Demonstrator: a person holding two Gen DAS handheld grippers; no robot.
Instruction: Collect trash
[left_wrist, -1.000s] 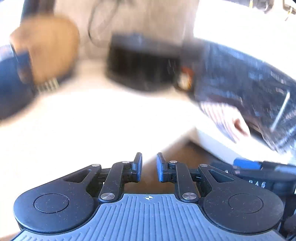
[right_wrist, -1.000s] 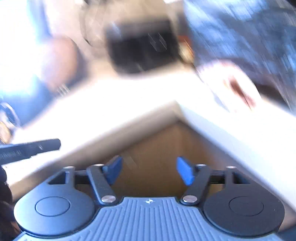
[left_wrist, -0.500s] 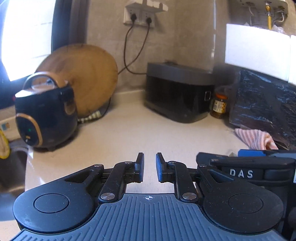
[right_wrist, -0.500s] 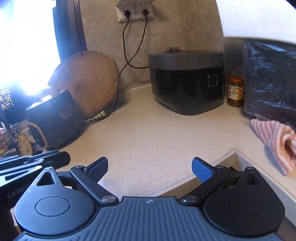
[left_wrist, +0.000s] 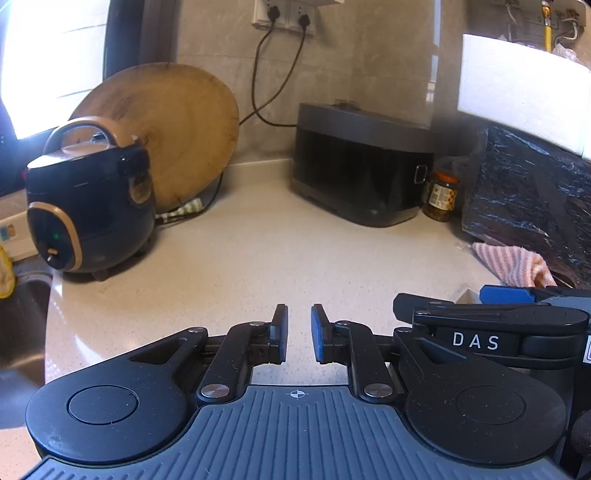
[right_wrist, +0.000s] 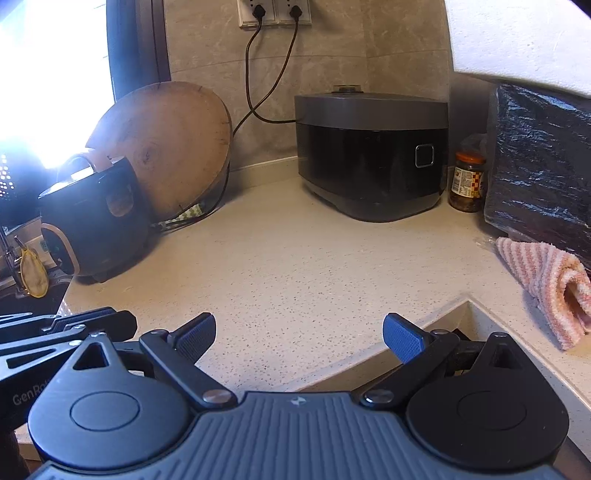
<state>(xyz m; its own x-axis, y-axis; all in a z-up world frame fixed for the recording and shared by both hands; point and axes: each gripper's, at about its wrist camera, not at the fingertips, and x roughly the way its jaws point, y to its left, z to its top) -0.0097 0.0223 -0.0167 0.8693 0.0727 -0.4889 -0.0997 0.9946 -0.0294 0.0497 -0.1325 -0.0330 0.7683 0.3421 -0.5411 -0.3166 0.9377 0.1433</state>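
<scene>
No loose trash shows on the speckled countertop (left_wrist: 280, 258). My left gripper (left_wrist: 298, 338) hovers low over the counter's near part, its jaws nearly closed with a narrow gap and nothing between them. My right gripper (right_wrist: 299, 334) is wide open and empty, over the counter's inner corner edge. The right gripper's body (left_wrist: 517, 325) shows at the right of the left wrist view, and the left gripper's body (right_wrist: 55, 332) at the left of the right wrist view. A black plastic bag (right_wrist: 539, 162) covers something at the far right.
A dark blue rice cooker (left_wrist: 88, 206) stands left, a round wooden board (left_wrist: 184, 129) leaning behind it. A grey-black cooker (right_wrist: 373, 155) sits at the back with a jar (right_wrist: 467, 182) beside it. A pink striped cloth (right_wrist: 546, 288) lies right. A sink (left_wrist: 18, 317) is far left.
Both grippers swung up from the counter's inner corner and the floor to face the back wall. The right jaws opened wider. The views went from blurred to steady.
</scene>
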